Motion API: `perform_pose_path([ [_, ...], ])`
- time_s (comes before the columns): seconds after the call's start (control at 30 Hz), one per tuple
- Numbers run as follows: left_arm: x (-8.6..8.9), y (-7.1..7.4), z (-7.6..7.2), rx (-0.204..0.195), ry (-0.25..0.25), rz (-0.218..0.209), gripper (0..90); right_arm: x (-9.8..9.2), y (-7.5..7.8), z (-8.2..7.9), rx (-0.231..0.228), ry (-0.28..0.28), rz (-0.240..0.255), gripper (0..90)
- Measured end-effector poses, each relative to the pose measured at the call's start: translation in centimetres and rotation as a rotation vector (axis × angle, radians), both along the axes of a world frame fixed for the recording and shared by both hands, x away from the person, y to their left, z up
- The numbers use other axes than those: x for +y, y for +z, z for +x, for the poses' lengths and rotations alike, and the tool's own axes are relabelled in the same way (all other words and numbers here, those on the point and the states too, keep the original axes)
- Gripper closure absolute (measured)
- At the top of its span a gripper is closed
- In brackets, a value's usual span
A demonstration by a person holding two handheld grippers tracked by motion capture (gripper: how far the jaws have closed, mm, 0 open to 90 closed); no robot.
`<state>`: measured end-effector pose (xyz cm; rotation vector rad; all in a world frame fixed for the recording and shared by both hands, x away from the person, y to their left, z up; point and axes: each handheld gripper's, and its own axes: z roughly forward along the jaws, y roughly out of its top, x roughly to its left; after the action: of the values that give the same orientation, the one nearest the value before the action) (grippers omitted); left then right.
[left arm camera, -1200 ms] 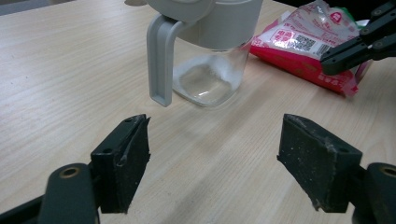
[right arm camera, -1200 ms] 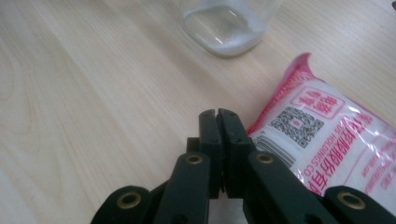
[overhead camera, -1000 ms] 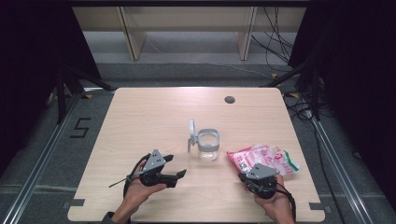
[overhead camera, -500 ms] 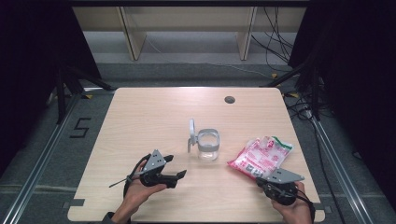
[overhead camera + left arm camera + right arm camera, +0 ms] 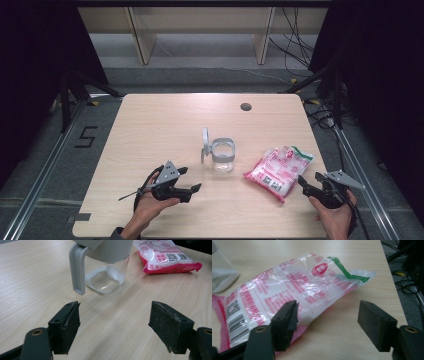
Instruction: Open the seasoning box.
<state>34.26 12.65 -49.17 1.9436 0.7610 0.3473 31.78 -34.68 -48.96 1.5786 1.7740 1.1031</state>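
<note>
Lying between 2 gaping tools (image 5: 192, 179) (image 5: 309, 179): bag (image 5: 279, 167), lidded glass jar (image 5: 222, 154) beside.

On the table (image 5: 150, 130), the bag (image 5: 278, 168) lies right of the jar (image 5: 222, 154).

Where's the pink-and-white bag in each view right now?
High view: the bag lies right of centre, beside the right gripper.
Left gripper view: top right, behind the jar.
Right gripper view: centre-left, just beyond the open jaws.
Shared landmark: the clear jar.
</note>
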Motion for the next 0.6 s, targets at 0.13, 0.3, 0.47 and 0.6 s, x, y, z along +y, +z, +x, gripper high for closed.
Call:
perform_pose_path([
  [0.13, -0.1, 0.0, 0.0, 0.001, 0.004, -0.019, 23.9, 0.0, -0.3, 1.1, 0.029, -0.008, 0.007, 26.8],
  [0.3, 0.0, 0.1, 0.1, -0.017, -0.022, 0.01, 23.9, -0.3, -1.0, 2.6, 0.076, 0.002, 0.066, 24.3],
  [0.47, -0.2, 0.0, 0.1, -0.005, -0.018, -0.006, 23.9, -0.1, -1.5, 4.3, 0.088, 0.003, 0.086, 25.3],
  [0.6, -0.2, 0.0, 0.0, 0.002, -0.013, -0.003, 23.9, 0.1, -2.1, 5.5, 0.092, 0.015, 0.104, 25.5],
])
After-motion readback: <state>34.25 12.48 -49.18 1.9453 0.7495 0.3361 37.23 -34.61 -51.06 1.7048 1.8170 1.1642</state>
